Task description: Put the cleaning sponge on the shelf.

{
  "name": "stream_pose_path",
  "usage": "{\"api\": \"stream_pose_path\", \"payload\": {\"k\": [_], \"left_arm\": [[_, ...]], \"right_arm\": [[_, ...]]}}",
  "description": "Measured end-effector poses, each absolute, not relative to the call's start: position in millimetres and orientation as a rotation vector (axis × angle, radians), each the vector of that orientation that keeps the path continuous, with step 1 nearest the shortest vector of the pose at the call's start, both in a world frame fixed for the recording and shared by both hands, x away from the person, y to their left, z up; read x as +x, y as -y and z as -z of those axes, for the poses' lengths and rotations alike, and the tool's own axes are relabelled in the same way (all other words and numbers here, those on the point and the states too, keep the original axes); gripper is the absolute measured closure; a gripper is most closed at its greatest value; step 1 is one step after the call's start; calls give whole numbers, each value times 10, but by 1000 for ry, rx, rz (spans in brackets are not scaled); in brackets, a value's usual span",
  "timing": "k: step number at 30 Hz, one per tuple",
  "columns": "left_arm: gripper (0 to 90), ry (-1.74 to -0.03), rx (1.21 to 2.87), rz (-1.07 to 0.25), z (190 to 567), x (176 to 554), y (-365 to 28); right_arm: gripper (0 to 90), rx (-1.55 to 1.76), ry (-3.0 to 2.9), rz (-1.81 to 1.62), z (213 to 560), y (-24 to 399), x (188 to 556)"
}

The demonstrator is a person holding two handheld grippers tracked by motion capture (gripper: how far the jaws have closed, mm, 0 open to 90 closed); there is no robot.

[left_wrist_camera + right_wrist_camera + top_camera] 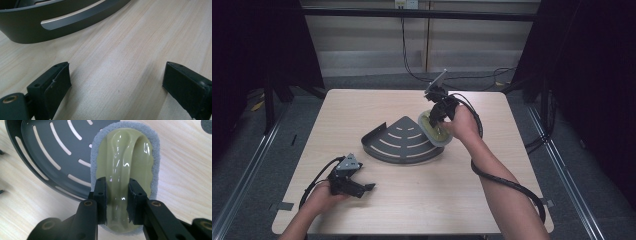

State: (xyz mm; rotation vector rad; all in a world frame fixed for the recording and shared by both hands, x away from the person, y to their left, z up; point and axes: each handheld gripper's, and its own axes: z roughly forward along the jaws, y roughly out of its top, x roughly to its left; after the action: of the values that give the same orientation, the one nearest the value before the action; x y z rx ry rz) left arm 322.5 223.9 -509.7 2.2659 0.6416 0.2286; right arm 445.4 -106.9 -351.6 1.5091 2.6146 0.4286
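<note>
Placing the scrubber into the corner rack.

I'm gripping the oval grey scouring pad with the glossy olive plastic handle by its handle ridge, right gripper clamped on both flanks. I'm keeping the pad level and centring it over the dark grey slotted quarter-round metal rack before lowering, so its edge clears the rim. Pad is overlapping the rack's right edge, probably just above it. Left gripper is idling with jaws apart over the light wood table, near the rack wall.

Scrubber at rack's right edge
</note>
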Motion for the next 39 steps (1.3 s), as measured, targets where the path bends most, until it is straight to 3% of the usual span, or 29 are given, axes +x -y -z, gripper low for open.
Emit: {"api": "stream_pose_path", "payload": {"k": [39], "left_arm": [[74,-641,2265,-228,5097,3226,-2239]], "right_arm": [[726,1435,-2677,-473,3739,742,4720]]}}
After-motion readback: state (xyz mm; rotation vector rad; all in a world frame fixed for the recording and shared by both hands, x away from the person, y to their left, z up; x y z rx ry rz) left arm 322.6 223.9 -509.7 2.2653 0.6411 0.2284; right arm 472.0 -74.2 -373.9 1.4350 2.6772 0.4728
